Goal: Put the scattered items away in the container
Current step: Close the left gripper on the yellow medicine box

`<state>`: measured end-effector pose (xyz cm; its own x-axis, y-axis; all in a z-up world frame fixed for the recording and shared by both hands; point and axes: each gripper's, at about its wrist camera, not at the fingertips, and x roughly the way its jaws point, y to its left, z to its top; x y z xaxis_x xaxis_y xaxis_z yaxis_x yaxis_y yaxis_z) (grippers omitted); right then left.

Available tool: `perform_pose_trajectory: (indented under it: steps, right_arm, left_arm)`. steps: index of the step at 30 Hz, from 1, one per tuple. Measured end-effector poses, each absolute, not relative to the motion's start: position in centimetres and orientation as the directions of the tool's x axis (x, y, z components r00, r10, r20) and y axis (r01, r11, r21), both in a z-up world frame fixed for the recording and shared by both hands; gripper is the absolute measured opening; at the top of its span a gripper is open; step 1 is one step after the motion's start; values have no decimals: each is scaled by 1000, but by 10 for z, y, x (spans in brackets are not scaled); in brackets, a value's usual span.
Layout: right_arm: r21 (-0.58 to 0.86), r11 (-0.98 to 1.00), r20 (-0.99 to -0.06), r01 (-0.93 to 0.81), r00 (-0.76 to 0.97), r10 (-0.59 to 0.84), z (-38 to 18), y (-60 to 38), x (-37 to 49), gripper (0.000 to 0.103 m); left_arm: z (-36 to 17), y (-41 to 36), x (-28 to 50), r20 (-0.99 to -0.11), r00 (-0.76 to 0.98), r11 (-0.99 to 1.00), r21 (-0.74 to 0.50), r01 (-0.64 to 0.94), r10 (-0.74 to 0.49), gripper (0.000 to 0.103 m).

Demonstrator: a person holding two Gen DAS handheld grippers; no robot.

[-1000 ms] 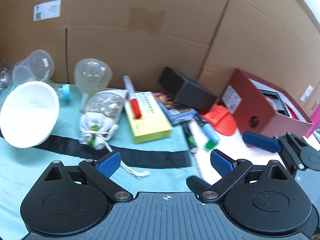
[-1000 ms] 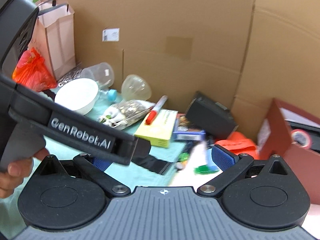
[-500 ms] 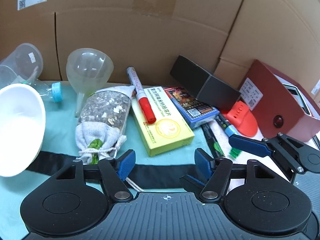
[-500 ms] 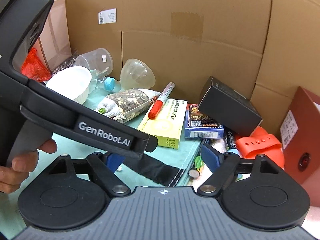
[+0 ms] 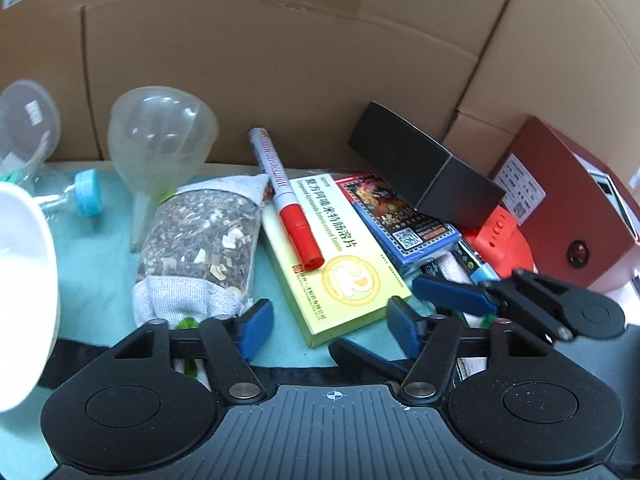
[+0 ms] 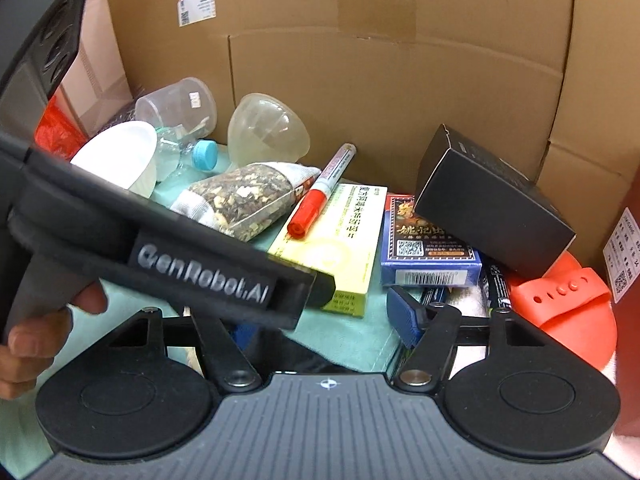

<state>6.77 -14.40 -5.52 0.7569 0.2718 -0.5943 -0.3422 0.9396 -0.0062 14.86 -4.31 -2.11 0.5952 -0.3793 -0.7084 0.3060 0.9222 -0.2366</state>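
Both of your grippers hang over the clutter and neither has anything yet. Your left gripper (image 5: 330, 320) sits low in the centre of the left wrist view, blue pads apart and closing, with only the near corner of the flat yellow-green tablet box (image 5: 340, 256) in the gap and no pad pressing on it. Your right gripper (image 5: 452, 300) reaches in at the lower right of that same view, its jaws also apart and closing on nothing that shows.

In the right wrist view one blue pad shows at lower centre; the other is hidden behind the black body of the left tool, gripped by your left hand (image 6: 36, 344) at the lower left edge.

The red-capped white marker pen (image 5: 286, 204) lies diagonally across the tablet box, centre frame. Left of it is the clear pouch of dried herbs with a grey cloth end (image 5: 200, 244); right of it, the blue card pack (image 5: 400, 220) under the matte black carton (image 5: 424, 172).

This looks like the approach to a first pick. I can't say which vessel is the container; the white plastic bowl (image 6: 120, 156), upper left, is a candidate. Next, settle each pair of pads squarely around one item before closing, and mind that the marker may roll.
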Motion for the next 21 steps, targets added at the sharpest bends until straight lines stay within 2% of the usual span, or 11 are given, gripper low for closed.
perform_pose_trajectory:
  steps: [4, 8, 12, 21]
  right_arm:
    - [6, 937, -602, -351, 747, 283, -58, -143, 77, 72]
    - [11, 928, -620, -373, 725, 299, -61, -137, 79, 60]
    - [11, 927, -620, -376, 725, 301, -57, -139, 72, 58]
    - [-1, 914, -615, -405, 721, 319, -39, -144, 25, 57]
  left_arm:
    - [-23, -46, 152, -707, 593, 919, -237, 315, -385, 73]
    - [-26, -55, 147, -721, 592, 925, -193, 328, -360, 72]
    - [-24, -53, 139, -725, 584, 924, -206, 321, -365, 62]
    - [-9, -55, 87, -711, 584, 914, -228, 337, -392, 62]
